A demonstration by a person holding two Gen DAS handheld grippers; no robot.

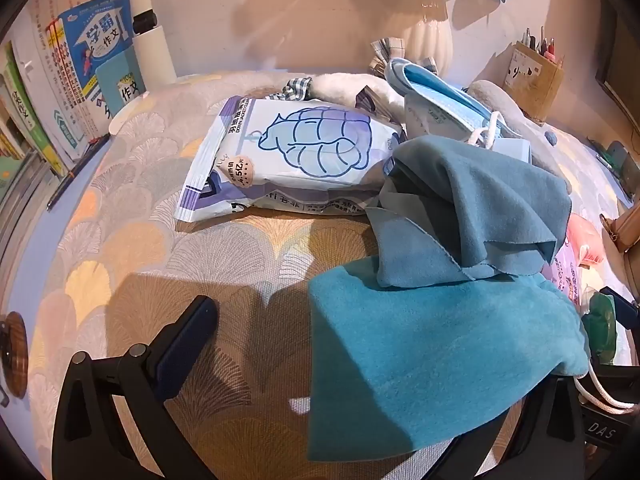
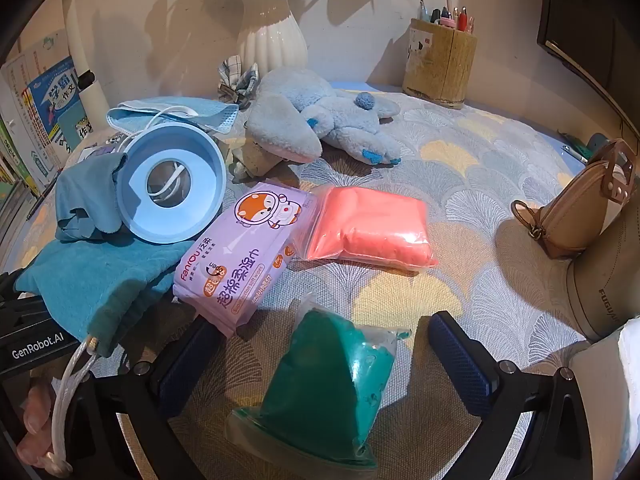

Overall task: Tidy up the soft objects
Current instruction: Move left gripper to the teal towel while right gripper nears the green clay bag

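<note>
Lying draped over the left gripper's (image 1: 360, 360) right finger, the teal fleece drawstring pouch (image 1: 432, 356) is the landmark. It is soft, napped cloth, roughly square, with a white cord (image 2: 68, 384) trailing from its hem; that finger is hidden beneath it, so I cannot tell whether the jaws are clamped or merely apart, though the left finger (image 1: 188, 340) stands clear of the cloth.

Left of the pouch, a row of glossy books (image 1: 80, 76) lines the edge of the patterned woven tablecloth (image 1: 120, 208), with bare cloth between them. Behind the pouch lies a crinkly white-and-purple wipes pack (image 1: 288, 156), flat and rectangular. On the pouch's far edge sits a thinner, crumpled grey-blue cloth (image 1: 472, 208), and against that leans a smooth blue plastic ring (image 2: 172, 188).

Just right of the pouch, touching it, is a lilac wipes pack (image 2: 240, 248) with a fox print. Right again, a pink doughy block (image 2: 372, 228) lies in a clear zip bag. Behind it sprawls a fuzzy pale-blue plush toy (image 2: 328, 120).

Nearer the camera, a green clay lump in a wrinkled clear bag (image 2: 320, 388) lies between the right gripper's (image 2: 324, 364) fingers, which stand wide apart and touch nothing. Far right, a tan leather pouch (image 2: 580, 208) stands near the table edge, with bare cloth between.
</note>
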